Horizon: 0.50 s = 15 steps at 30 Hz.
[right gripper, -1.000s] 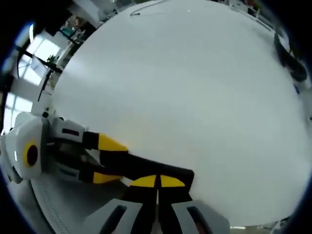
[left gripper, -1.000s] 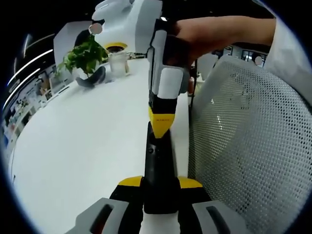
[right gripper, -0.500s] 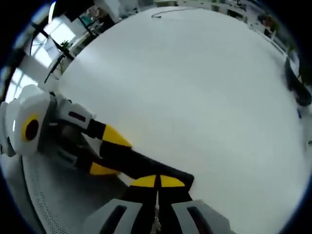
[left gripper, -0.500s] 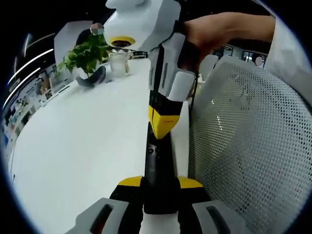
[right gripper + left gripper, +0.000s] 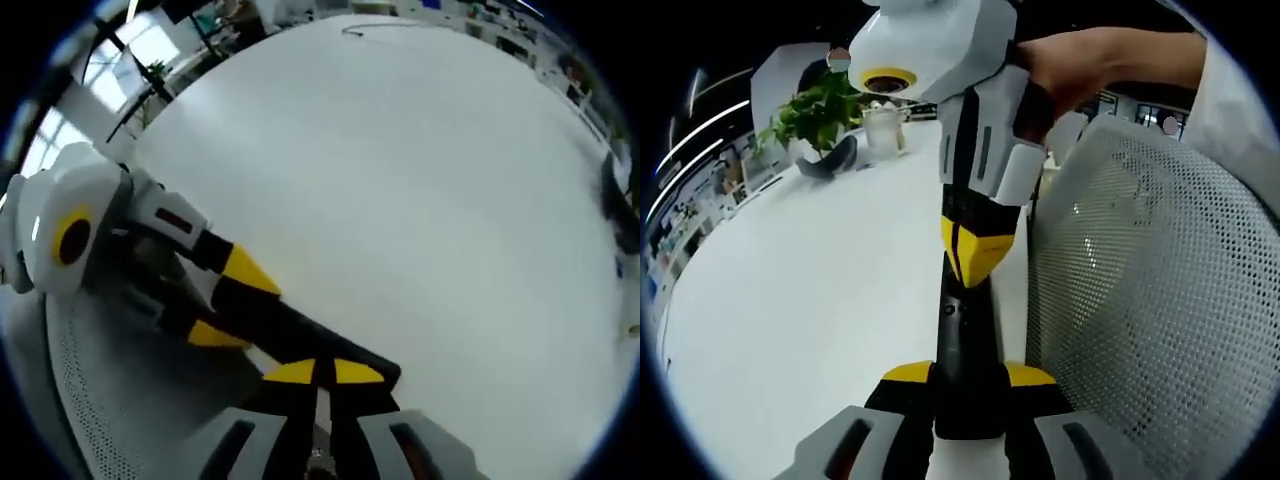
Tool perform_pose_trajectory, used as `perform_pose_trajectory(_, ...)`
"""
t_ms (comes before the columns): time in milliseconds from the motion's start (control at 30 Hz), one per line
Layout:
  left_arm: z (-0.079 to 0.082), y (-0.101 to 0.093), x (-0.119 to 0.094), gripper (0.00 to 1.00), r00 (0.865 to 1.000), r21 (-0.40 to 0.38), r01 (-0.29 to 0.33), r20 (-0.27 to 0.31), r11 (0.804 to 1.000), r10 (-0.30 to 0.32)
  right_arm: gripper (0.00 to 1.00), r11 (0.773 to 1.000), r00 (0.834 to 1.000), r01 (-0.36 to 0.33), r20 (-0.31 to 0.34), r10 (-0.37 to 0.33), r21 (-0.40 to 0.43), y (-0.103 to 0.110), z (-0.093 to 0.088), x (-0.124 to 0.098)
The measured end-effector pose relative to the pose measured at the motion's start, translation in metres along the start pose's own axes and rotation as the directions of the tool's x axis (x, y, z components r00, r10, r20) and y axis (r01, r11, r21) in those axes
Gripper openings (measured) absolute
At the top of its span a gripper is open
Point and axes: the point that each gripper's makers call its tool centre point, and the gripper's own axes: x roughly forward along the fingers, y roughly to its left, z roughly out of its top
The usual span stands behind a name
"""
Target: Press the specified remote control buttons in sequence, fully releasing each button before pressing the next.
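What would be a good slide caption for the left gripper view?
Left tongs grip a black remote control over a white table while the right tongs' closed tip touches its buttons.

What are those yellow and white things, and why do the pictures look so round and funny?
They are two hand-held grabbers, each with a tiny wide-eyed camera that bends the picture round. In the left gripper view, the left gripper is shut on a black remote control over a big white table. The right gripper, held by a person's hand, has its jaws shut and its tip down on the remote. The right gripper view looks down from that grabber. A potted plant stands on the table, and a mesh chair is beside it.
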Motion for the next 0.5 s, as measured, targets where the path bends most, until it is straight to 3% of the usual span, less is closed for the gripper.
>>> perform_pose_trajectory(100,0.0001,0.0005,0.0001,0.24,1.0,0.0,0.001,0.0,1.0,-0.001,0.0,0.998,0.999,0.048,-0.007,-0.048,-0.046,-0.0052,-0.0001,0.0002)
perform_pose_trajectory(500,-0.0005,0.0014,-0.0001,0.24,1.0,-0.001,0.001,0.002,1.0,-0.001,0.0,0.998,0.999,0.052,0.003,-0.052,-0.039,-0.0052,0.0008,0.0011)
